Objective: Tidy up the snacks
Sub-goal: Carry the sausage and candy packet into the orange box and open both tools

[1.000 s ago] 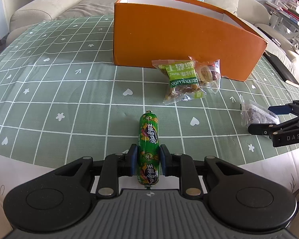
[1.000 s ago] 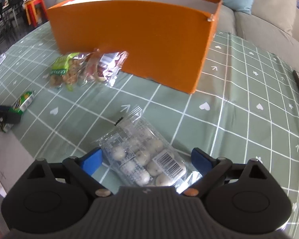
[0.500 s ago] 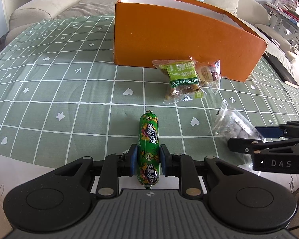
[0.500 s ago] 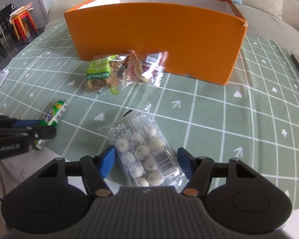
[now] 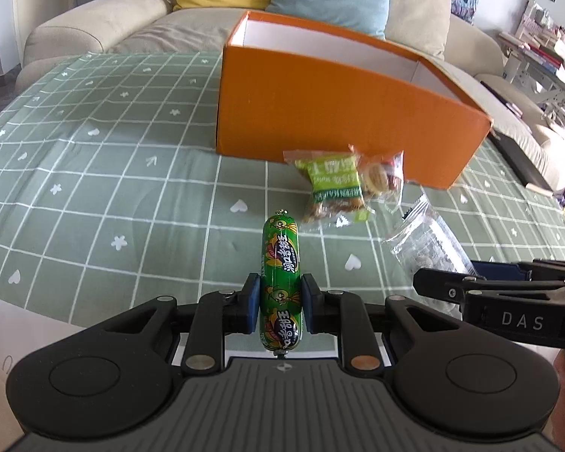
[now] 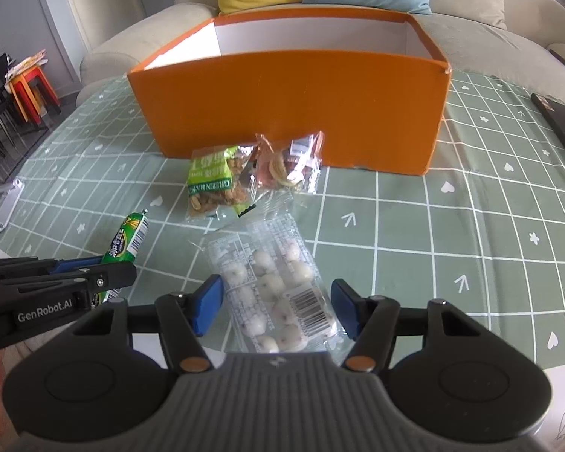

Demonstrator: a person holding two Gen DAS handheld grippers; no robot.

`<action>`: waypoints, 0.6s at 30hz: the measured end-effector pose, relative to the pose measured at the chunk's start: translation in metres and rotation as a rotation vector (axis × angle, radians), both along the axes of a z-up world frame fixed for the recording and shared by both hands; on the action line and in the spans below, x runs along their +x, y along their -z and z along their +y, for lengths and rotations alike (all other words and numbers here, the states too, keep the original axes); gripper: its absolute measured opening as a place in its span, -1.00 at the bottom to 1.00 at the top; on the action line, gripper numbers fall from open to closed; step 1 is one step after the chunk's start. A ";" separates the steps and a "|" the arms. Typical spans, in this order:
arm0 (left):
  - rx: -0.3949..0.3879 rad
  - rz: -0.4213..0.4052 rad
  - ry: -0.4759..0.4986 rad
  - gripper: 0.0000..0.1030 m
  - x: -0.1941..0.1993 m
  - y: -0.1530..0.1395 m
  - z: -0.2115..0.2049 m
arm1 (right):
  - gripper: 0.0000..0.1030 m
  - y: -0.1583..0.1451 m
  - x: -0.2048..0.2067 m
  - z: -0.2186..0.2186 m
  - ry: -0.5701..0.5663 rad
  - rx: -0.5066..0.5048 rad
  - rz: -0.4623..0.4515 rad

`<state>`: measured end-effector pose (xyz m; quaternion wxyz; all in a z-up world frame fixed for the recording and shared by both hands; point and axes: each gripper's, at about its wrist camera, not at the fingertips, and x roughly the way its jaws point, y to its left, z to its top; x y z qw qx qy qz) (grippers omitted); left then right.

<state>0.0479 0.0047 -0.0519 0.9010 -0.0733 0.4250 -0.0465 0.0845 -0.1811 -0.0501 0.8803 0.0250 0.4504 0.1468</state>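
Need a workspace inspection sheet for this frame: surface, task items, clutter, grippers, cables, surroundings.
Surface: green grid tablecloth, lying flat with light creases.
Job's things: orange box, open top; the part of the inside in view is bare. Green sausage stick. Clear bag of white balls. Green snack packet and clear red-tinted packet lie side by side in front of the box.
Clutter: dark flat object at the table's far right edge.
Grippers: left gripper shut on the sausage stick. Right gripper has its jaws closing around the bag, pads not yet pressing.
Cables: nothing seen.
Surroundings: beige sofa with yellow and blue cushions; coloured stools.
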 end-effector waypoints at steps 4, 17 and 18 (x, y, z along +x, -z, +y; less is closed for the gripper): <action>-0.013 -0.033 -0.013 -0.52 0.001 -0.016 0.002 | 0.17 -0.013 0.000 -0.002 0.015 0.016 -0.031; -0.041 -0.143 -0.019 -0.52 0.031 -0.073 0.002 | 0.14 -0.066 0.024 -0.002 0.022 0.068 -0.130; -0.043 -0.154 -0.019 -0.52 0.035 -0.078 0.002 | 0.13 -0.070 0.028 -0.002 0.021 0.070 -0.142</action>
